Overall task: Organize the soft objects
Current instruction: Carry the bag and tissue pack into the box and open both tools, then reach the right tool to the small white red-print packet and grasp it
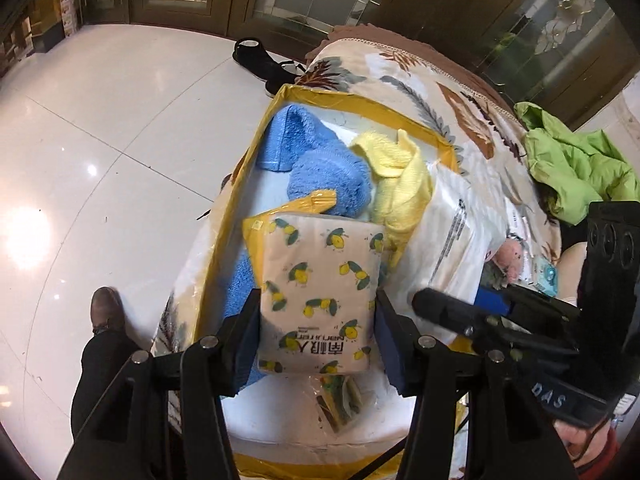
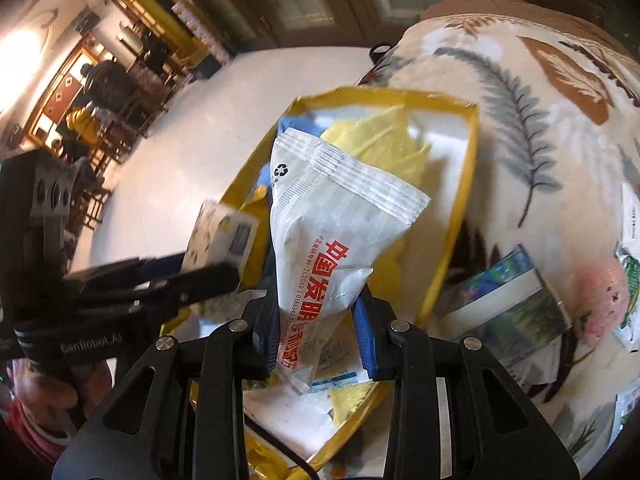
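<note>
My left gripper (image 1: 318,312) is shut on a lemon-print tissue pack (image 1: 320,292) and holds it over the yellow-rimmed box (image 1: 224,216). The box holds a blue towel (image 1: 320,168) and a yellow cloth (image 1: 400,176). My right gripper (image 2: 318,320) is shut on a white packet with red lettering (image 2: 328,248) above the same box (image 2: 460,216). The packet also shows in the left wrist view (image 1: 452,240), beside the right gripper (image 1: 460,308). The left gripper (image 2: 208,276) with the tissue pack (image 2: 220,236) shows in the right wrist view.
The box sits on a feather-print blanket (image 2: 520,120). On it lie a pink plush toy (image 2: 600,300), a glossy packet (image 2: 508,300) and a green jacket (image 1: 576,164). A white tiled floor (image 1: 100,140) lies to the left, with black shoes (image 1: 260,60) and my foot (image 1: 106,312).
</note>
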Demonstrator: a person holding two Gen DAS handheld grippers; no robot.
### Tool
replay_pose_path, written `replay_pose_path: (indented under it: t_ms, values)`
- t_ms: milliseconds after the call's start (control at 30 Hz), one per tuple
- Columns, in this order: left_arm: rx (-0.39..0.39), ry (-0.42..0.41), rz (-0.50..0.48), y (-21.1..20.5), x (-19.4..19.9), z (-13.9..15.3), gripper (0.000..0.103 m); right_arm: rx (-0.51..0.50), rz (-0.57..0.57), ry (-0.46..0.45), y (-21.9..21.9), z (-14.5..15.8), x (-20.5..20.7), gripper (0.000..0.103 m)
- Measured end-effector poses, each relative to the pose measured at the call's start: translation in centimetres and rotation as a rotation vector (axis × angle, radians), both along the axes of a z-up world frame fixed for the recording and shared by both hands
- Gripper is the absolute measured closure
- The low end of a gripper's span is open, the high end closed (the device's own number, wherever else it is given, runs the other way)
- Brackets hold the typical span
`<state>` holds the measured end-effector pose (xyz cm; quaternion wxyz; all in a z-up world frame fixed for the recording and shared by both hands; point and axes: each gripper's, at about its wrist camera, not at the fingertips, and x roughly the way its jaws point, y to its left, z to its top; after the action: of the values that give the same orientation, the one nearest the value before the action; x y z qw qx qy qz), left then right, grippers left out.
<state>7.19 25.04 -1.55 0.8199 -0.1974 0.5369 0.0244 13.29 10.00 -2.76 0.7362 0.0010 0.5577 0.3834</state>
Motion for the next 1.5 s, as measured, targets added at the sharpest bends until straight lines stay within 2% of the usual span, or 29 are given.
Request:
replay_pose_path:
  t_ms: [33, 100, 267, 467, 667, 967, 1233, 1500]
  values:
    - [0.012, 0.005, -0.001, -0.1, 0.0, -0.2, 0.047, 0.001, 0.007, 0.010, 0.1, -0.2, 0.0, 0.072]
    - [0.026, 0.017, -0.004, -0.3, -0.3, -0.5, 0.037, 0.003, 0.017, 0.027, 0.5, -0.3, -0.2, 0.070]
    - [0.055, -0.005, -0.010, -1.1, -1.1, -0.1, 0.032, 0.004, -0.024, 0.011, -0.8, 0.1, -0.5, 0.062]
    - [0.100, -0.043, -0.036, -3.1, -1.3, 1.6, 0.025, 0.079, -0.089, 0.004, -3.5, 1.7, -1.0, 0.062]
    - [0.129, -0.074, -0.074, -5.5, -1.3, 2.8, 0.024, 0.104, -0.147, -0.013, -6.6, 3.5, -1.8, 0.062]
    - [0.197, -0.119, -0.161, -10.6, -1.1, 4.0, 0.024, 0.154, -0.277, 0.010, -13.7, 3.6, -2.3, 0.062]
    - [0.171, -0.126, -0.234, -14.4, -0.7, 4.6, 0.024, 0.171, -0.415, -0.007, -21.6, 4.5, -3.9, 0.062]
    - [0.145, -0.114, -0.294, -17.6, 0.5, 4.4, 0.024, 0.183, -0.559, -0.006, -28.0, 4.0, -4.6, 0.062]
